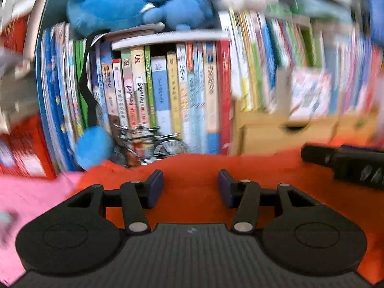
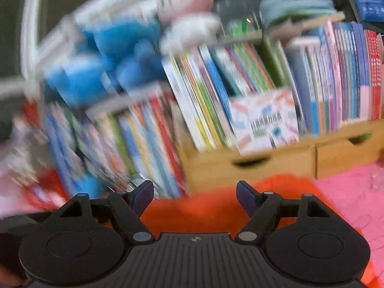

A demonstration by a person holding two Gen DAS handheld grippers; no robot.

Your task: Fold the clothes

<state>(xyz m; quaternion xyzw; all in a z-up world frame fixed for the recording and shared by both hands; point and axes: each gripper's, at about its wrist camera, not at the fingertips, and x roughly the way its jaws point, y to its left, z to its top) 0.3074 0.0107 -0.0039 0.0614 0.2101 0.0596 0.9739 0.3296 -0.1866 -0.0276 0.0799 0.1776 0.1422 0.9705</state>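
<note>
An orange-red garment [image 1: 192, 168] lies spread on a pink surface [image 1: 31, 196], below and ahead of both grippers. In the left wrist view my left gripper [image 1: 190, 187] stands open above the cloth, nothing between its blue pads. The black body of the other gripper [image 1: 345, 165] juts in from the right edge over the garment. In the right wrist view my right gripper [image 2: 195, 195] is open wide above the same orange-red garment [image 2: 192, 211], its fingers empty. Both views are smeared by motion.
A row of upright books [image 1: 168, 88] fills the back, with blue plush toys [image 1: 115, 2] on top and a small model bicycle [image 1: 153, 144] in front. Wooden drawers [image 2: 252, 165] sit under more books [image 2: 336, 76]. Pink bedding [image 2: 352, 199] extends to the right.
</note>
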